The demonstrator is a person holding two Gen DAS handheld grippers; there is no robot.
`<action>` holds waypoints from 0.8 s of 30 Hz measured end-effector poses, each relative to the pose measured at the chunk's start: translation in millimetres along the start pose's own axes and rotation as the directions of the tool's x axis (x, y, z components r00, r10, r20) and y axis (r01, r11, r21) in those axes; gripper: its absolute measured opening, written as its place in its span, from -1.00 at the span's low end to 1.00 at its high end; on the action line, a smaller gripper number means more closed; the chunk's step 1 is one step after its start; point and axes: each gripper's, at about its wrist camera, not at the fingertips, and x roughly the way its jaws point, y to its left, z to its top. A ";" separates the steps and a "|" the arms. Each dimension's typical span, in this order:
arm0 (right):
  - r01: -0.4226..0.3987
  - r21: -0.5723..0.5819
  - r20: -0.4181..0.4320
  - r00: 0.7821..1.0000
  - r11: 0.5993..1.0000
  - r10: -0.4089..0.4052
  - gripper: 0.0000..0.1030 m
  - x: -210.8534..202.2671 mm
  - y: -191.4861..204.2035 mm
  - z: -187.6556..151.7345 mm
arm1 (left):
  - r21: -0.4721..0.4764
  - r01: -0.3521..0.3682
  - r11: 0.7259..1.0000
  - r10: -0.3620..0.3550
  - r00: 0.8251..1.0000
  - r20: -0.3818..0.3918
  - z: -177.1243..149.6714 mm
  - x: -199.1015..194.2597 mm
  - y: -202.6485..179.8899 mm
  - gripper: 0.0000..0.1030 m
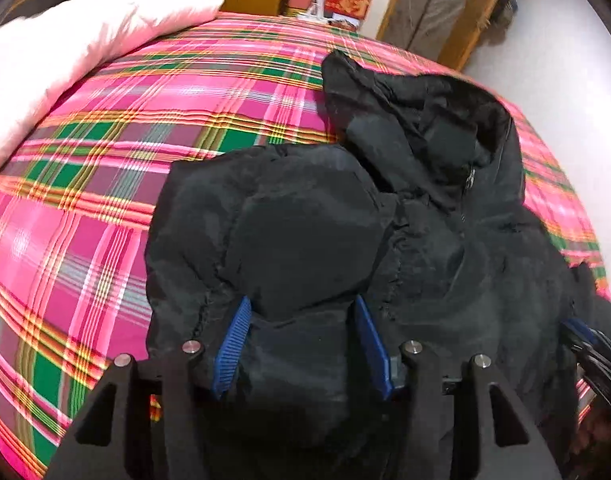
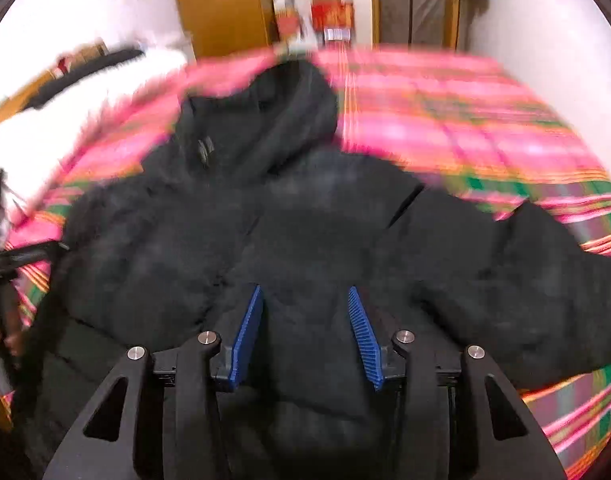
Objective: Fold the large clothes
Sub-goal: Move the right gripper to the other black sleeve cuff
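Nearest in the left wrist view, the left gripper [image 1: 301, 312] has its blue fingers [image 1: 232, 354] spread wide with a puffed fold of the black jacket [image 1: 305, 240] bulging up between them; whether they pinch the cloth cannot be told. The right gripper [image 2: 305, 300] stands the same way over the jacket [image 2: 165, 248] (its view is smeared with motion blur), jaws well apart with dark fabric between them, its grip just as unclear. The jacket lies front-up on the pink plaid bedspread [image 1: 85, 200], its long axis running away from both cameras, hood [image 1: 457, 120] at the far end. One sleeve [image 2: 525, 280] stretches right. Farther left lies a white duvet [image 1: 65, 48]. Beyond the bed stand red boxes [image 1: 347, 4], contents unreadable.
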 end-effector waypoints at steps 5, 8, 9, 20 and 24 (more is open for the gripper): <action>0.011 -0.011 -0.003 1.000 1.000 -0.011 -0.12 13.4 -5.3 -14.8 | -0.003 0.025 1.000 -0.025 0.999 -0.035 -1.9 13.6 6.9 0.11; 0.040 -0.022 -0.070 0.997 0.999 -0.041 -0.12 4.8 -4.0 -8.0 | -0.027 0.018 0.999 -0.019 0.999 -0.049 1.5 6.3 4.8 0.07; 0.059 -0.023 -0.065 0.996 0.998 -0.061 -0.12 -7.5 -2.8 -3.2 | -0.037 0.027 0.999 -0.029 0.999 -0.043 3.8 -1.8 3.2 0.07; 0.060 0.007 -0.053 0.997 0.998 -0.060 -0.12 3.7 -20.2 25.7 | -0.049 -0.021 0.999 0.018 0.998 -0.053 10.2 9.9 24.0 0.08; 0.046 0.016 -0.043 0.998 0.999 -0.045 -0.12 5.5 -20.6 22.9 | -0.009 -0.048 0.999 0.048 0.998 -0.042 10.9 7.4 9.7 0.08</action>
